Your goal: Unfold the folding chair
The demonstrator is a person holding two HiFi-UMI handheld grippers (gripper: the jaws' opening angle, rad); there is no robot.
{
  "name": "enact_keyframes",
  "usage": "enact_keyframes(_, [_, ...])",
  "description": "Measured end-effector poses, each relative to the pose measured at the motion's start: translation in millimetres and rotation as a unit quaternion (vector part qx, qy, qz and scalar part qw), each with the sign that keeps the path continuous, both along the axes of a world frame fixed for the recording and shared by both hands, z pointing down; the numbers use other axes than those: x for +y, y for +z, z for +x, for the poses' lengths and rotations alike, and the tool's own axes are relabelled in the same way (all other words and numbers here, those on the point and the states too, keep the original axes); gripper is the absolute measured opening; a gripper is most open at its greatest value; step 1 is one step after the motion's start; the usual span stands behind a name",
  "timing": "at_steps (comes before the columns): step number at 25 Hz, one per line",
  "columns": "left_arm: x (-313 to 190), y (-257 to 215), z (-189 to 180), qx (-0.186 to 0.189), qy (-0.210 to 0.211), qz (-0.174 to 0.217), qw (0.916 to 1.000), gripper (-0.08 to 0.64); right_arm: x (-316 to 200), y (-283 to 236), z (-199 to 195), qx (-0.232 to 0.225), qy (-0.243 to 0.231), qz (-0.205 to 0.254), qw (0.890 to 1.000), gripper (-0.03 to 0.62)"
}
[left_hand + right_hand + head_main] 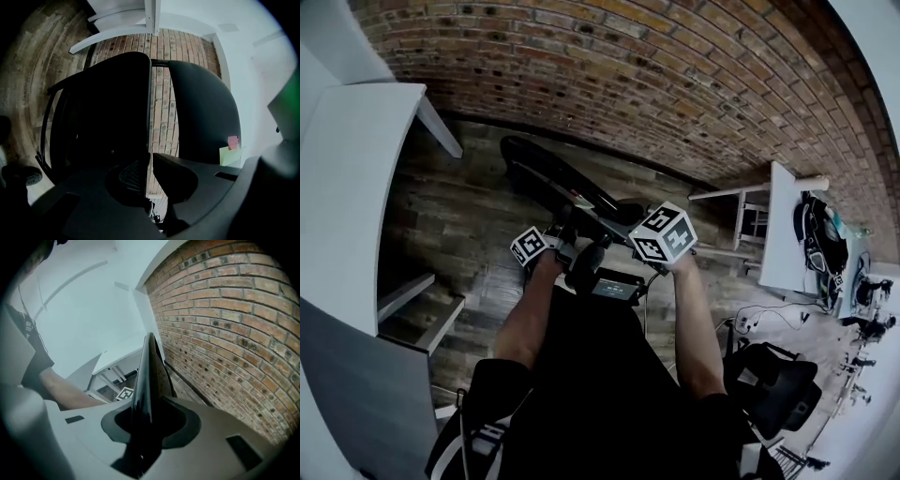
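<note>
Head view first: the black folding chair (546, 173) was down on the wooden floor (459, 220), close to the brick wall (628, 66) and right in front of us. In the left gripper view the left tongs (151, 164) were clenched nearly all the way and looked clamped on the thin edge of one dark chair panel, with a second, rounded panel just beside it and a sliver of brick showing between the two. In the right gripper view the right tongs (149, 420) were grasping the chair's glossy black edge, which ran straight up from between the pads.
</note>
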State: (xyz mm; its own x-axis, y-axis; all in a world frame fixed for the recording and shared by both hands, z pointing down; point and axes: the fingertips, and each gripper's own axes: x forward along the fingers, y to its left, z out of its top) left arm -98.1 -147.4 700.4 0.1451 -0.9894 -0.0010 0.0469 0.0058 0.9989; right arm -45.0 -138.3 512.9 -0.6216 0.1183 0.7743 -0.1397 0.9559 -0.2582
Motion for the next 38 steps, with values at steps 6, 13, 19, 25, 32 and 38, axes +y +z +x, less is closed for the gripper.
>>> enact_keyframes(6, [7, 3, 30, -0.01, 0.041, -0.006, 0.9991, 0.034, 12, 3, 29, -0.002, 0.043, -0.003, 0.999, 0.107])
enact_keyframes(13, [32, 2, 57, -0.015, 0.05, -0.029, 0.9982, 0.034, 32, 1, 57, -0.007, 0.054, -0.025, 0.998, 0.111])
enact_keyframes(19, [56, 3, 81, -0.007, 0.009, -0.029, 0.9995, 0.034, 50, -1, 81, -0.01, 0.015, -0.027, 0.999, 0.114])
enact_keyframes(25, [79, 6, 79, -0.007, -0.023, -0.028, 0.9993, 0.034, 72, 2, 78, -0.005, -0.011, -0.027, 1.0, 0.117])
enact_keyframes(32, [101, 12, 75, 0.001, -0.009, -0.033, 0.9994, 0.034, 101, 5, 73, 0.001, -0.008, -0.013, 1.0, 0.118])
enact_keyframes(38, [103, 7, 67, -0.016, 0.063, -0.04, 0.9971, 0.034, 107, 2, 65, -0.006, 0.063, -0.006, 0.998, 0.117])
